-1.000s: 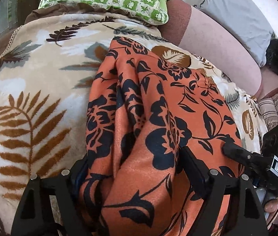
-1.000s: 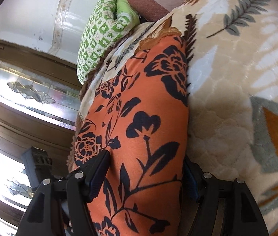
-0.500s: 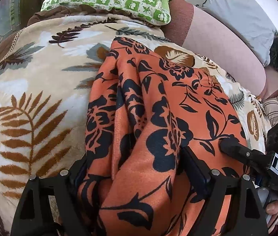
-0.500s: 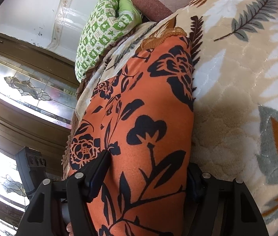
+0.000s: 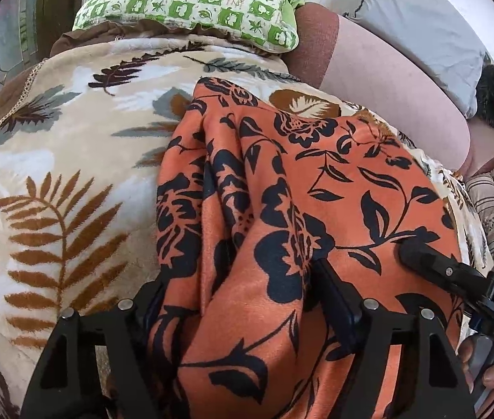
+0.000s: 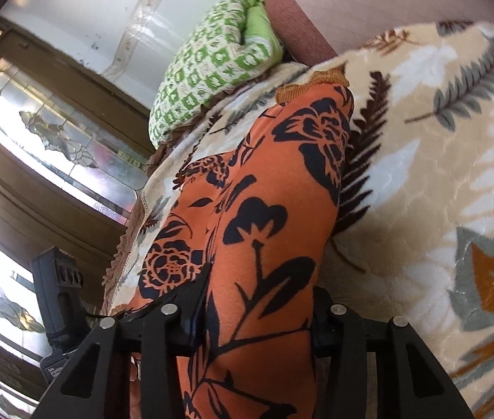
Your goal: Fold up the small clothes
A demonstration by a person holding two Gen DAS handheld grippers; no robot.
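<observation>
An orange garment with a black flower print [image 5: 317, 174] lies lengthwise on a leaf-patterned blanket [image 5: 55, 174]. My left gripper [image 5: 238, 279] straddles a bunched fold at its near end. Its jaws are closing, with the cloth between them and draped past the right finger. In the right wrist view the garment [image 6: 282, 192] rises from the blanket [image 6: 439, 174], casting a shadow. My right gripper [image 6: 261, 289] is closing, its pads pinching the near edge. One right gripper finger [image 5: 421, 258] rests on the cloth at the lower right of the left wrist view.
A green checked pillow [image 5: 194, 3] lies at the blanket's far end beside a pink bolster [image 5: 386, 80] and a grey pillow [image 5: 421, 24]. A wooden door with patterned glass [image 6: 55, 132] stands to the left. A hand [image 5: 484, 366] holds the right tool.
The right gripper's jaws have narrowed on the garment and lifted its near edge off the blanket, with the view rolling slightly. The left gripper stays in place, its jaws a little closer together.
</observation>
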